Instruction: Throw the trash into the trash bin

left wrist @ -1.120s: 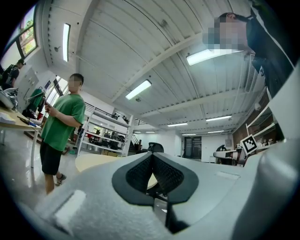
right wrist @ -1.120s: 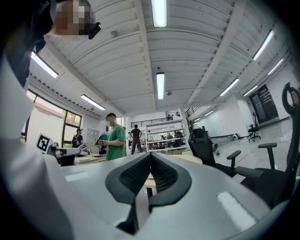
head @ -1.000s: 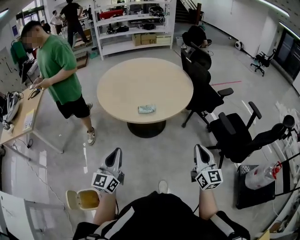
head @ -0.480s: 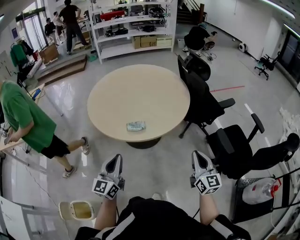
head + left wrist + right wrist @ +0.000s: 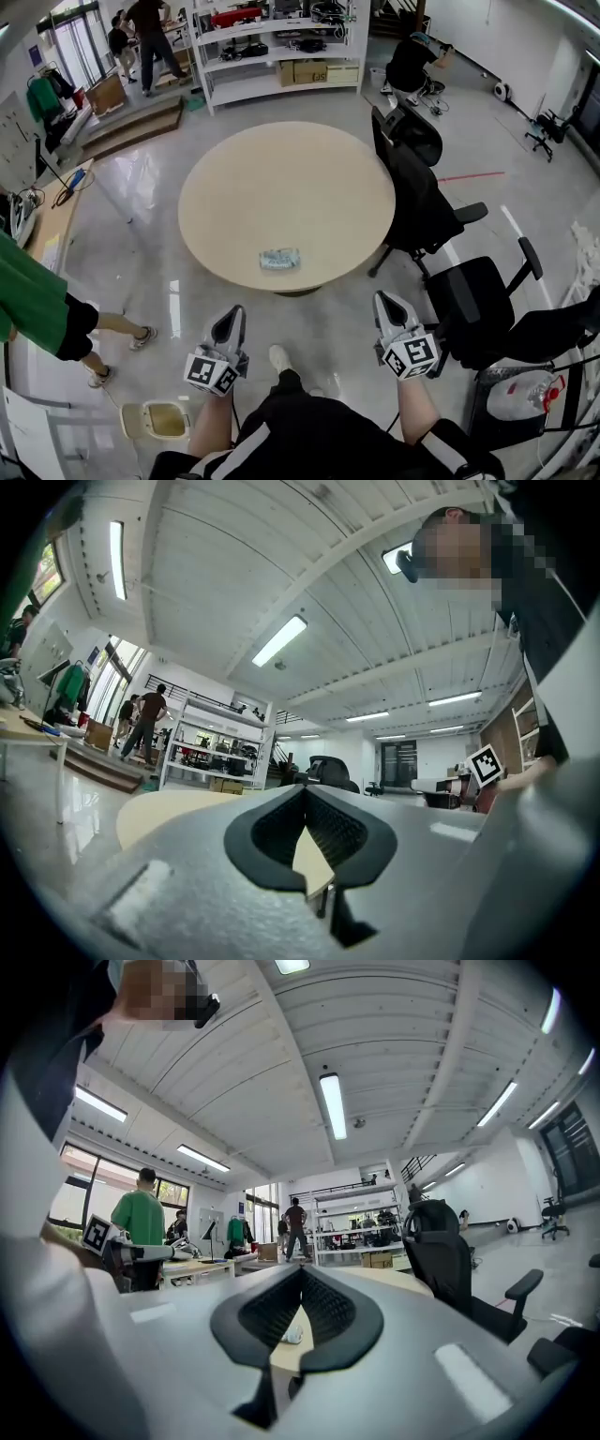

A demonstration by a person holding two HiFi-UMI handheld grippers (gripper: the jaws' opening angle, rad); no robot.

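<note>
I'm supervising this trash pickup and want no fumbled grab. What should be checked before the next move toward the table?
1. Trash found: the crumpled wrapper lies on the round table, near its front edge. Ok.
2. Grippers free: the left gripper and the right gripper hold nothing. Ok.
3. Jaws apart for grabbing: both are shut. Not ok.
4. Gripper at the wrapper: both are short of the table's edge. Not ok.
5. Bin found: a beige bin stands on the floor at the person's left. Ok.
</note>
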